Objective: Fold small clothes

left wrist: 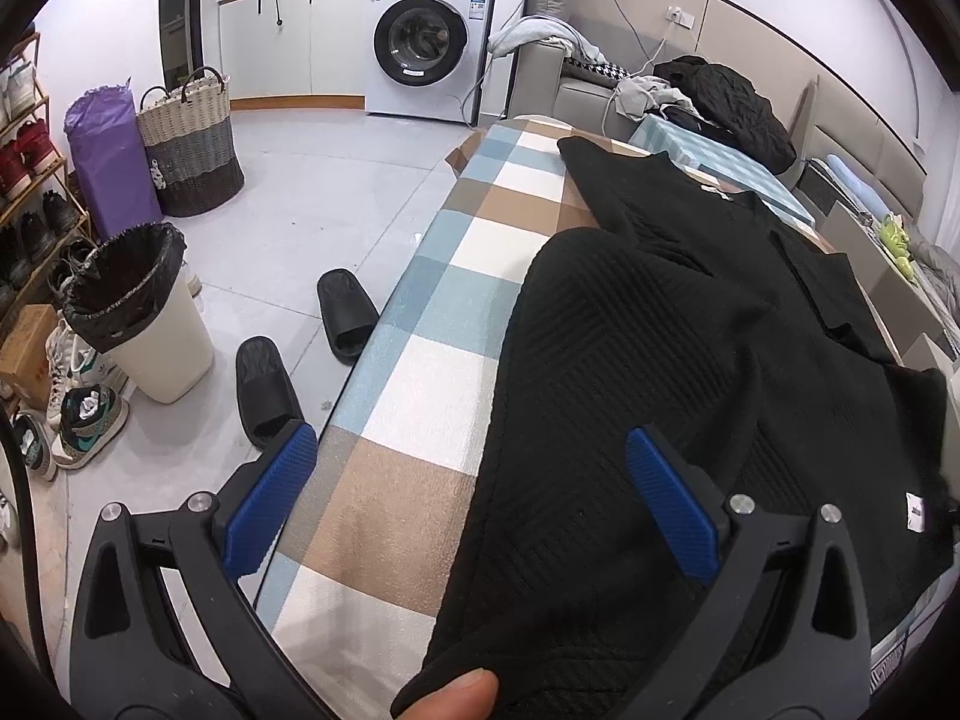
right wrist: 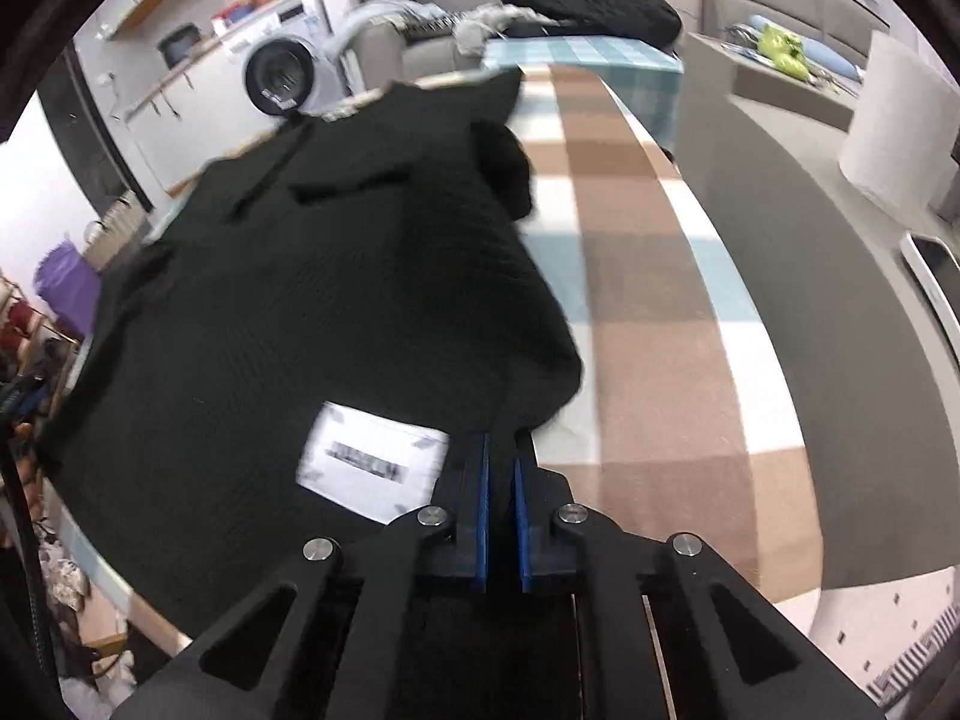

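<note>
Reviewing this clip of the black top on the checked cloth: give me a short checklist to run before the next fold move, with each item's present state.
1. Right gripper shut on the black top: ok, the jaws stand almost together with fabric leading between them.
2. Left gripper free to take a hold: ok, jaws wide apart, nothing between them.
3. Left gripper over the garment's edge: ok, one finger is over the fabric, the other over the checked cloth.
4. Garment lying flat: not ok, a raised fold shows near the middle.
5. White label tucked in: not ok, it is showing on top.
6. Hem fully on the table: cannot tell, the near edge is hidden.
</note>
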Demonstrator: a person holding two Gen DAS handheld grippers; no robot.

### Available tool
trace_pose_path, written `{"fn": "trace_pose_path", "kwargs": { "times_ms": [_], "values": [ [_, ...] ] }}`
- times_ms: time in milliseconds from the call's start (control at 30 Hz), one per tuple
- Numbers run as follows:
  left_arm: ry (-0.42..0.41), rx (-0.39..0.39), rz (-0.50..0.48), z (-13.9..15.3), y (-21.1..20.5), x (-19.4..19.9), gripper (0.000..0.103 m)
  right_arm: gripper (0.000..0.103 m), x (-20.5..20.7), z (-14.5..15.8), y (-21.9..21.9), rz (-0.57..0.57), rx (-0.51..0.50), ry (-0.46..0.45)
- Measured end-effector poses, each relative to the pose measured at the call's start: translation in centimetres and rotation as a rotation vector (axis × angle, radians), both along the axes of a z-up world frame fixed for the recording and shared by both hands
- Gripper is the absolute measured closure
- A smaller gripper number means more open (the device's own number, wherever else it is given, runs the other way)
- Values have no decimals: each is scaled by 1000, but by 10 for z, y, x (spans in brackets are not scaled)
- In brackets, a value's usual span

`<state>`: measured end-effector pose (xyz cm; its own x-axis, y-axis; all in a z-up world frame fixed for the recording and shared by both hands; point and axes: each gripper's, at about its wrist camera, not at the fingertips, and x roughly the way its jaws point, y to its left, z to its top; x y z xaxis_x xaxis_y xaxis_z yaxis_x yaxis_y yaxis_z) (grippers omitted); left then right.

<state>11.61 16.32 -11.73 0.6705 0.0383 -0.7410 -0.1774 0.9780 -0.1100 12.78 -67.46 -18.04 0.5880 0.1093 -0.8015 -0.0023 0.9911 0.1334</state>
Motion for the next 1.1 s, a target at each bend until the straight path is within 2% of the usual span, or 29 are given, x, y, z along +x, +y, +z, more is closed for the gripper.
{"fn": "trace_pose_path", "kwargs": {
  "times_ms": [33, 133, 233, 333, 433, 533, 600, 667, 767, 833, 900, 1000, 1100],
  "values": [
    [-1, 2, 2, 1, 0, 0, 1, 97, -12, 12, -7, 0, 34, -40],
    [2, -12, 5, 1, 2, -1, 1, 97, -38, 26, -34, -53, 138, -70],
    [8, -29, -15, -1, -2, 0, 1, 97, -48, 24, -47, -104, 101, -53],
    [40, -29, -35, -7, -8, 3, 1, 97, -44, 19, -51, -135, 120, -35],
    [59, -45, -50, -11, -11, 0, 1, 97, -38, 16, -47, -114, 108, -17],
    [69, -57, -48, -13, -10, -5, 1, 84, -33, 10, -49, -115, 102, 8],
    [80, -66, -41, -15, -7, -6, 1, 71, -30, 7, -49, -113, 100, 18],
    [94, -64, -34, -17, -7, -4, 1, 63, -28, 3, -46, -106, 94, 30],
    [116, -66, -47, -20, -9, 3, 4, 62, -15, -4, -42, -99, 59, 40],
    [144, -55, -60, -23, -13, 10, 14, 62, -3, -7, -41, -101, 38, 41],
    [167, -52, -76, -27, -18, 17, 17, 62, 9, -6, -38, -90, 28, 32],
    [183, -38, -94, -28, -23, 25, 17, 62, 31, -4, -34, -64, 10, 23],
    [186, -64, -109, -25, -24, 30, 17, 62, 48, -3, -33, -56, 11, 32]
  ]
}}
